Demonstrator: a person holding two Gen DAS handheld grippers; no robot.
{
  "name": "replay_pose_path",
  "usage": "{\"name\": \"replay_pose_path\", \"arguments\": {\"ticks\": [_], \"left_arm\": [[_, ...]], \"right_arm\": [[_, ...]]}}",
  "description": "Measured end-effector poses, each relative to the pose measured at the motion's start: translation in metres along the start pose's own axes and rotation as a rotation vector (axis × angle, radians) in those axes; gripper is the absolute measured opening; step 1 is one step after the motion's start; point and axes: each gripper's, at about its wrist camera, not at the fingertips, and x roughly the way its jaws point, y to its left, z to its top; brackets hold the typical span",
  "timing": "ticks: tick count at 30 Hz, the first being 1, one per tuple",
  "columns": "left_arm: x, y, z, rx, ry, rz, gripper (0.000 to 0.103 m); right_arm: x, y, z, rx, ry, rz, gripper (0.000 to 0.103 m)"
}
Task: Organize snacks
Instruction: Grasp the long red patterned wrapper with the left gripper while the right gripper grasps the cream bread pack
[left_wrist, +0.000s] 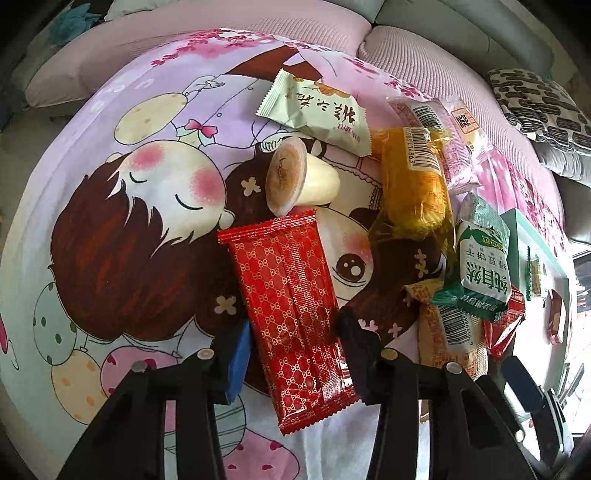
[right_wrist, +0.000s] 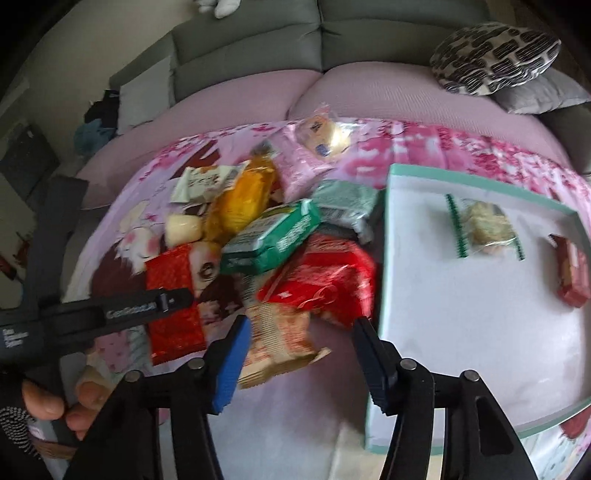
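Glossy red foil wrapper (left_wrist: 291, 325), matt printed cotton-like cloth (left_wrist: 110, 184), smooth white box (right_wrist: 461, 314), ribbed pink cushion (right_wrist: 369, 92).

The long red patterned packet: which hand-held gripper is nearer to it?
Left. The left hand-held gripper straddles the long red patterned packet; the right hand-held gripper sits beside it, over a beige wrapper.

left tongs (left_wrist: 291, 354): clamped, pointing down | right tongs (right_wrist: 301, 354): narrowed, pointing down

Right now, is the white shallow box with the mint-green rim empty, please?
No, the white shallow box holds a clear green-edged snack packet and a red packet.
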Motion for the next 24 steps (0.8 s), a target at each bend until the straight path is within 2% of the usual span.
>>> {"name": "replay_pose_path", "arguments": {"ticks": [4,10,14,24], "left_arm": [[0.002,-0.004,0.001,0.009,0.001,-0.005,0.047],[0.002,-0.006,-0.001,0.03,0.007,0.013,0.047],[0.006,-0.011,-0.001,0.047,0.006,0.029,0.048],[0.016,-0.026,-0.005,0.11,-0.005,0.097,0.059]], "right_arm": [[0.011,0.009,-0.001,-0.035,0.037,0.004,0.054],[0.032,0.014,0.0,-0.031,0.087,0.039,0.052],[0.042,0.018,0.001,-0.042,0.102,0.026,0.051],[0.056,0.028,0.001,-0.095,0.105,-0.058,0.051]]}}
